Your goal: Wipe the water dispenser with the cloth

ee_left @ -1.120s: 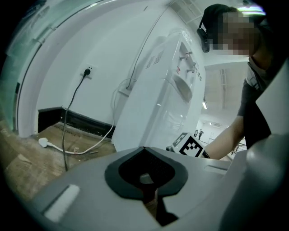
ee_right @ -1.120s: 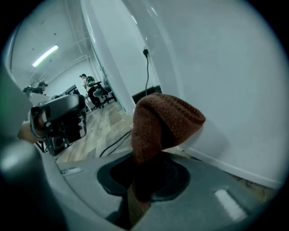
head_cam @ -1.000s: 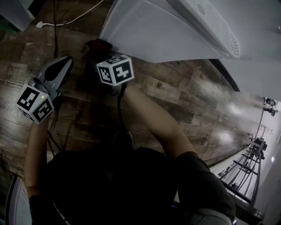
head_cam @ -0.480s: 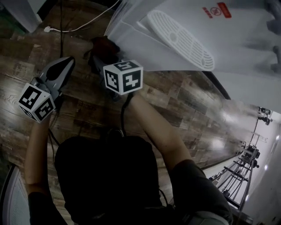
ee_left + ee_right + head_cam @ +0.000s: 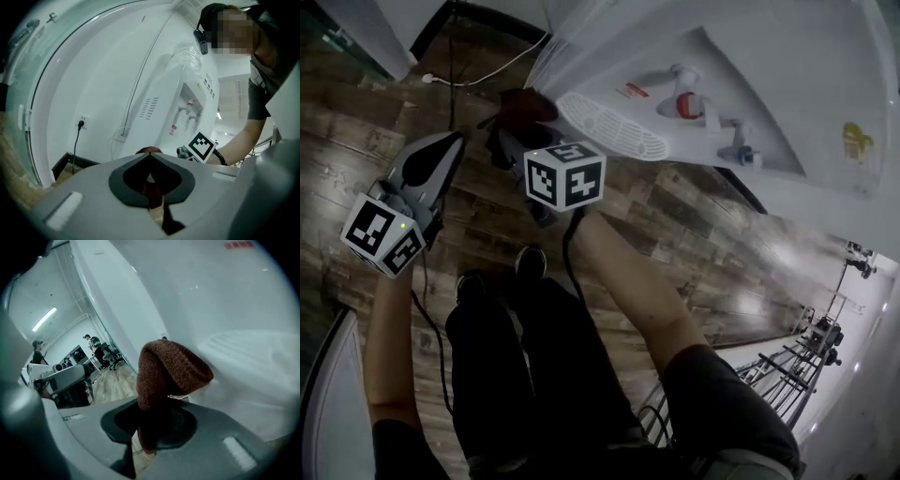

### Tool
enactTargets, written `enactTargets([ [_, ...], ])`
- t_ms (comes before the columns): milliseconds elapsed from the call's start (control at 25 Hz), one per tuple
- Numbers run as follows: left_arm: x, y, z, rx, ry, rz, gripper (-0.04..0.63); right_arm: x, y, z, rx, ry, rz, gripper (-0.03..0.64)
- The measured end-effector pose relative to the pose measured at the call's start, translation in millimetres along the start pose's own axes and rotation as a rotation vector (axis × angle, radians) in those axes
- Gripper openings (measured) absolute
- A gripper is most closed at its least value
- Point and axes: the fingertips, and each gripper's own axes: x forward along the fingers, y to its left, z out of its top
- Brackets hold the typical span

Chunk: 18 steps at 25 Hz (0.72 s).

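Note:
The white water dispenser (image 5: 750,75) stands ahead, with its red tap (image 5: 684,105), blue tap (image 5: 741,155) and grilled drip tray (image 5: 614,127) showing. A brown knitted cloth (image 5: 523,105) touches the dispenser's lower front, left of the tray. My right gripper (image 5: 514,127) is shut on that cloth (image 5: 168,371), which folds over above the jaws beside the white panel (image 5: 225,296). My left gripper (image 5: 455,139) hovers to the left of it, jaws together at the tips and holding nothing. In the left gripper view the gripper (image 5: 149,153) faces the dispenser (image 5: 159,112), with the cloth (image 5: 149,150) just past its tips.
A white cable (image 5: 483,70) lies on the wooden floor (image 5: 694,234) left of the dispenser. A black plug sits in a wall socket (image 5: 82,123). My shoes (image 5: 530,262) stand below the grippers. Tripod stands (image 5: 806,370) are at the lower right. People stand far back (image 5: 37,352).
The head view has tilted up, bringing the dispenser's taps and the person's legs into sight. Both grippers stay almost in place, the cloth still at the dispenser's lower front.

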Motion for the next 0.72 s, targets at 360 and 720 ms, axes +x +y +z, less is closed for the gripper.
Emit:
enactTargets([
  [360,-13.7,-55.2,103.0,-0.005,0.037,-0.024,0.017,-67.3,59.3,83.1,0.059,-0.027,0.021,0.061],
  [720,-16.8,-110.5,197.4,0.05,-0.011,-0.076,0.017,-145.3,115.7,161.6,-0.009,-0.113,0.029,0.061],
])
